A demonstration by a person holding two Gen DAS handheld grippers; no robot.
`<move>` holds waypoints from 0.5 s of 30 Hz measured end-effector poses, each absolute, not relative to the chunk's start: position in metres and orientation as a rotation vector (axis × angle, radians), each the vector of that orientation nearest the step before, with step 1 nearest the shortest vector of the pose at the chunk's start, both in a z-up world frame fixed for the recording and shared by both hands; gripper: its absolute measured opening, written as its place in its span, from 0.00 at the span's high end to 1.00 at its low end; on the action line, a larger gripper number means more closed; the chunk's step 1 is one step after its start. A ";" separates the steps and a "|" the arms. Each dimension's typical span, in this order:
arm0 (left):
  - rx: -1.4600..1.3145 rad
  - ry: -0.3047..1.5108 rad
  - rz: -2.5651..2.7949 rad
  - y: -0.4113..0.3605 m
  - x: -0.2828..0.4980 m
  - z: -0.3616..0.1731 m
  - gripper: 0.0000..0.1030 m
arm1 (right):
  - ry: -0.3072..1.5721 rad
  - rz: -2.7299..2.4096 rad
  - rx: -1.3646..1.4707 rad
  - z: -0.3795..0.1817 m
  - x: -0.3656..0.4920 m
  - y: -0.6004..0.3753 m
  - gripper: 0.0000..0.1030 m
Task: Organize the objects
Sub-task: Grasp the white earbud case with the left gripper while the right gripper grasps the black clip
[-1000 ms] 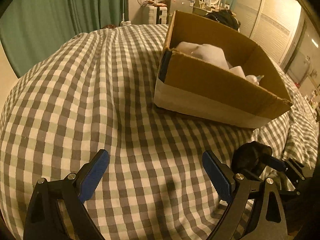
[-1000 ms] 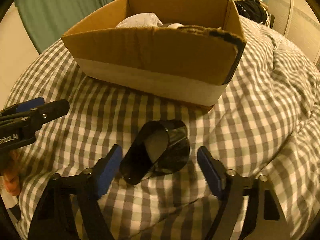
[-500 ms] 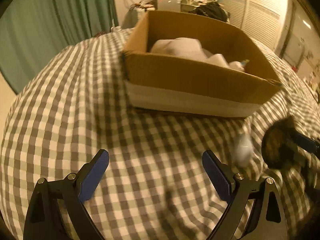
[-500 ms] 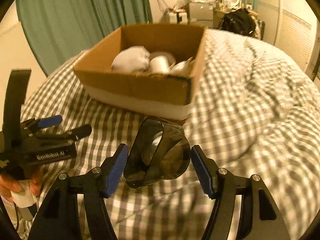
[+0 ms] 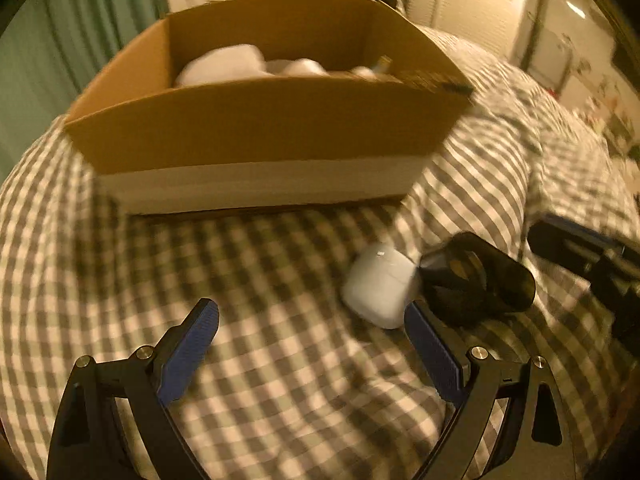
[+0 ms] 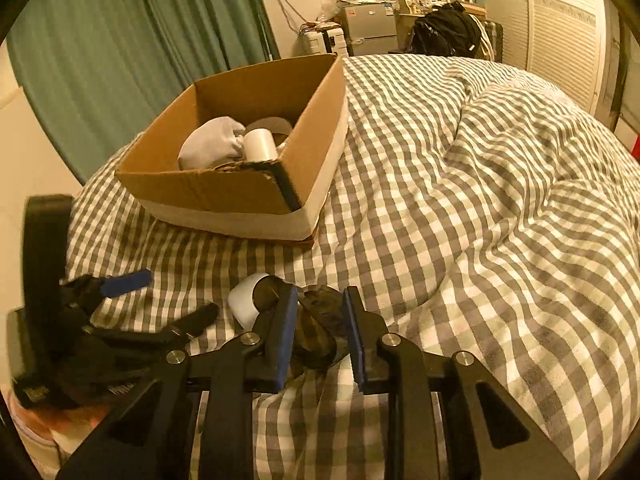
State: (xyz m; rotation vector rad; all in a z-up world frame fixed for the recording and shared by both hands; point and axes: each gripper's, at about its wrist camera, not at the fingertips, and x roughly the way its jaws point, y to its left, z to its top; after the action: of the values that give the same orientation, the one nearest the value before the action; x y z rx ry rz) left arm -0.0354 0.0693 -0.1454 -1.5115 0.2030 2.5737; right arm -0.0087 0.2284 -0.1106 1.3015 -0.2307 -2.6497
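A brown cardboard box (image 5: pixel 256 128) (image 6: pixel 216 192) stands on the checked bed and holds a pale cloth bundle (image 6: pixel 212 148) and a white cup (image 6: pixel 260 146). A small white case (image 5: pixel 378 290) (image 6: pixel 245 300) lies on the bed before the box. My right gripper (image 6: pixel 320 328) is shut on a dark translucent cup (image 6: pixel 316 332) (image 5: pixel 476 280), held just above the bed next to the white case. My left gripper (image 5: pixel 312 344) is open and empty, low over the bed, with the white case just ahead of its right finger (image 5: pixel 434 354).
The checked duvet (image 6: pixel 480 200) is rumpled into high folds on the right. Green curtains (image 6: pixel 120 48) hang behind the box. A dresser, a black bag (image 6: pixel 444 32) and wardrobe doors stand beyond the bed's far end.
My right gripper has closed on the dark cup and lifted back, so the white case shows. My left gripper has swung right toward the case and the box front.
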 end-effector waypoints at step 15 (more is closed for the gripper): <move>-1.531 0.379 2.451 0.100 -0.047 -0.165 0.51 | -0.247 -2.643 1.384 -0.123 -0.015 0.236 0.49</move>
State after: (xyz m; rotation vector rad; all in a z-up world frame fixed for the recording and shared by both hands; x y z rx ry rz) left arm -0.0467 0.1002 -0.1653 -1.5310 0.3795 2.4506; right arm -0.0149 0.2356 -0.1228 1.3836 -0.2466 -2.6426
